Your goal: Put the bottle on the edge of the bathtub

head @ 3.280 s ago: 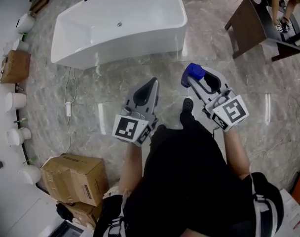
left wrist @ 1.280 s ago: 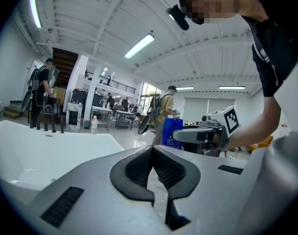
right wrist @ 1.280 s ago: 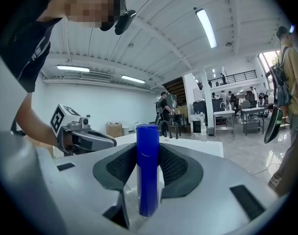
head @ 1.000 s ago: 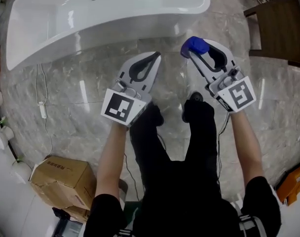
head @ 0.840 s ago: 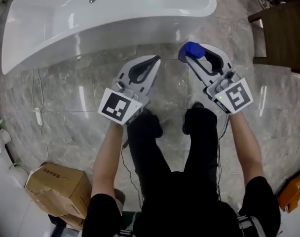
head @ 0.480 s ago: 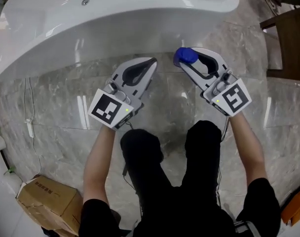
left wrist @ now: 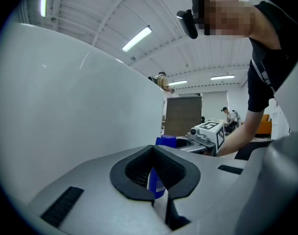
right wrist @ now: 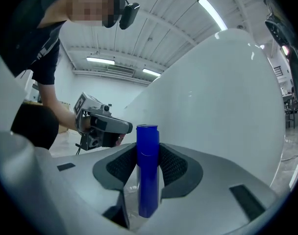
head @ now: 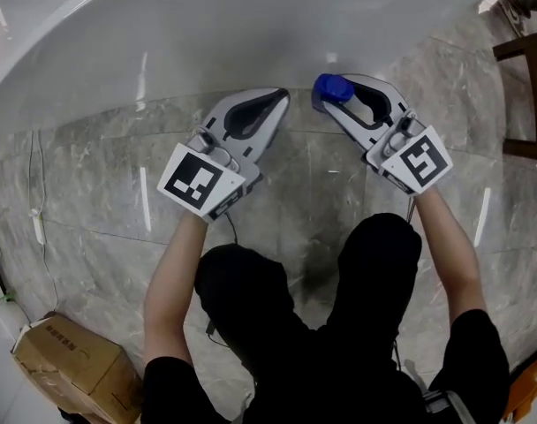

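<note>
the right claw is pinching a plain blue bottle between its ribbed black pads. in the right gripper view the bottle is standing upright in that grip, its cap rising above the jaw tips, and its blue side is showing no print that can be read. the bottle is hanging in the air just in front of the white outer wall of the bathtub, above the grey marble floor, not resting on the tub's edge.

the left claw is pointing at the same wall just beside the right one, its jaw tips pressed together with nothing between them.

each claw is carrying a cube with a black-and-white square marker, a pattern rather than letters. a cardboard box is sitting on the floor at the lower left; it seems to be carrying a short line of dark print, too small to read.
</note>
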`<state>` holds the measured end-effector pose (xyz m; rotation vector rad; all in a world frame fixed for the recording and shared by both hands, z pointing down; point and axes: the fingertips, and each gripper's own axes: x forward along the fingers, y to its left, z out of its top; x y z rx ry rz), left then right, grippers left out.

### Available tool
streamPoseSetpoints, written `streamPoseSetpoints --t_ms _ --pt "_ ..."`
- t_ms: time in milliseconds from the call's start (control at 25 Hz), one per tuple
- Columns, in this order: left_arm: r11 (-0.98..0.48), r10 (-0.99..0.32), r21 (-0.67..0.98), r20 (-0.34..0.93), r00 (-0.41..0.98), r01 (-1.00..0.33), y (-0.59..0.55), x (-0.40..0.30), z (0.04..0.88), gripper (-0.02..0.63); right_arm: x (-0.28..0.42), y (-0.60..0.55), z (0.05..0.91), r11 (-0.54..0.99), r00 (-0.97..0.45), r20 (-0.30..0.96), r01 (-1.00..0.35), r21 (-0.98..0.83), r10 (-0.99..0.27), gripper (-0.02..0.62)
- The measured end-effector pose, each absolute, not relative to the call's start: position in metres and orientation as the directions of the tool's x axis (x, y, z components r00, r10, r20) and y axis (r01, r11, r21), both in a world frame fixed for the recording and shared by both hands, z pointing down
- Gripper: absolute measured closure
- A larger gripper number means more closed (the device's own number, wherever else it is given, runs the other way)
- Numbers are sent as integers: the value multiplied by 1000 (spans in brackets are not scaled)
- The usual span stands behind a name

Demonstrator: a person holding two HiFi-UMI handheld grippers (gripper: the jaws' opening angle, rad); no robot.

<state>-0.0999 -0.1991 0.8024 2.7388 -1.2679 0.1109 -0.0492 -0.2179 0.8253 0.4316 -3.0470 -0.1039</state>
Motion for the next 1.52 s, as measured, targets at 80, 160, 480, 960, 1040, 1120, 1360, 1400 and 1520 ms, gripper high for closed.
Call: streamPoseSetpoints --t_ms 80,160,480,960,1040,1120,1360,1400,1520 --pt "-629 -759 106 130 638 -770 -201 -105 817 597 -53 -222 845 960 -959 65 -271 75 -276 457" --pt "-621 -764 115 132 631 -776 -201 -110 826 597 -57 -226 865 958 -957 70 -278 69 -282 457" --pt "-590 -787 138 122 605 -796 -198 -115 848 597 -60 -242 943 945 -938 122 -327 -5 -324 457" --pt "-593 -781 143 137 609 -793 -185 -120 852 597 -69 -264 1027 922 -902 203 -386 15 -381 459" --pt "-591 -784 139 133 607 -794 -187 -120 852 597 -70 -268 1034 920 -898 211 -391 24 -387 457" --pt "-596 -780 135 135 611 -791 -188 -118 854 597 -71 -271 1039 917 -893 218 -398 33 -395 459" --pt "-622 -760 119 148 633 -774 -190 -106 860 597 -70 -284 1049 904 -877 227 -425 44 -424 458" --pt "-624 -758 117 147 635 -772 -191 -105 860 597 -70 -286 1049 903 -876 227 -427 46 -425 458" --pt "-625 -758 118 146 636 -772 -192 -104 861 597 -72 -286 1048 905 -876 234 -422 56 -423 457"
